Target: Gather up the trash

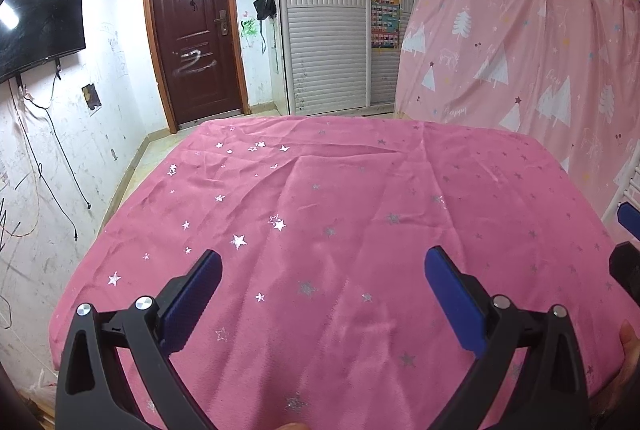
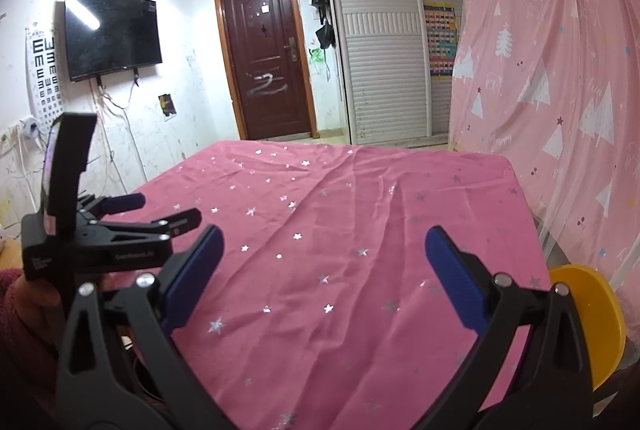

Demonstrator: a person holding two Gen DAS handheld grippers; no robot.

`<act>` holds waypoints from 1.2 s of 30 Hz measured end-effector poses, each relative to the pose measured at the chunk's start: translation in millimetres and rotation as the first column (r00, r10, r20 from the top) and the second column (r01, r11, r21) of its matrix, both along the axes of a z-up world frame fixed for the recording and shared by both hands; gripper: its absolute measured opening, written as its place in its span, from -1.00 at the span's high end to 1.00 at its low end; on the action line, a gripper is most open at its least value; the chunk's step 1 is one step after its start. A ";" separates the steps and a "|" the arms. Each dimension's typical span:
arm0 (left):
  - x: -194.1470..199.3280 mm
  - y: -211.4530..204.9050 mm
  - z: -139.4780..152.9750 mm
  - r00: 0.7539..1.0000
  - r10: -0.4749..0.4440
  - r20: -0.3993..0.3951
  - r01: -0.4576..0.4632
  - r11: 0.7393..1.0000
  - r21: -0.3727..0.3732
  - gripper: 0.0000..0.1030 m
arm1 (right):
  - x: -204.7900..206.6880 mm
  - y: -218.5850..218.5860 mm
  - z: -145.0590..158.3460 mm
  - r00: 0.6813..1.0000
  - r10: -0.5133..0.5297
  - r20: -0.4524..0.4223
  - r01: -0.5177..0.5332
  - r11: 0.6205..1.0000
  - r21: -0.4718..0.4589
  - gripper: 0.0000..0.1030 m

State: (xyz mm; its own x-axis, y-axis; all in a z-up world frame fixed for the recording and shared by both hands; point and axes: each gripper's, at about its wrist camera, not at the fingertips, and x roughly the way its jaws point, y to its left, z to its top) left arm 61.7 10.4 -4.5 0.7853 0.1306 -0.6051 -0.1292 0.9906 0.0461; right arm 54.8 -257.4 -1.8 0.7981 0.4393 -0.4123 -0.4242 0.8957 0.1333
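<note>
A table under a pink cloth with silver stars (image 1: 340,213) fills both views, and the cloth (image 2: 360,230) shows only wrinkles, with no loose item on it. My left gripper (image 1: 323,256) hovers above the near part of the cloth, open, with nothing between its blue pads. My right gripper (image 2: 325,233) is likewise open and empty over the near edge. The right wrist view also shows the left gripper (image 2: 156,211) at the left, held in a hand with a dark red sleeve. One blue finger of the right gripper (image 1: 628,218) pokes in at the left wrist view's right edge.
A yellow round container (image 2: 592,314) sits low beside the table's right side. A pink curtain with white trees (image 2: 560,89) hangs to the right. Beyond the table are a brown door (image 1: 192,41), white slatted wardrobe doors (image 1: 328,29) and a wall-mounted TV (image 2: 112,33).
</note>
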 end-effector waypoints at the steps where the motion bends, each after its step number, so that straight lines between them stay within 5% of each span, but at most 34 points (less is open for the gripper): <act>1: 0.1 -0.2 -0.5 1.000 -0.001 -0.002 0.001 1.000 0.000 -0.84 | -0.1 -0.1 0.2 1.000 -0.001 0.000 0.001 1.000 -0.001 -0.88; 36: -0.7 -0.9 -1.9 1.000 -0.001 -0.006 0.001 1.000 0.006 -0.84 | 0.0 2.1 -0.5 1.000 0.003 -0.002 -0.003 1.000 -0.006 -0.88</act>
State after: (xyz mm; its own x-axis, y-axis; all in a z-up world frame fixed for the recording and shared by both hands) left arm 61.1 9.6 -6.4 0.7819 0.1339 -0.6089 -0.1282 0.9903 0.0533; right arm 54.8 -255.3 -2.2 0.7958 0.4390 -0.4171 -0.4265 0.8953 0.1285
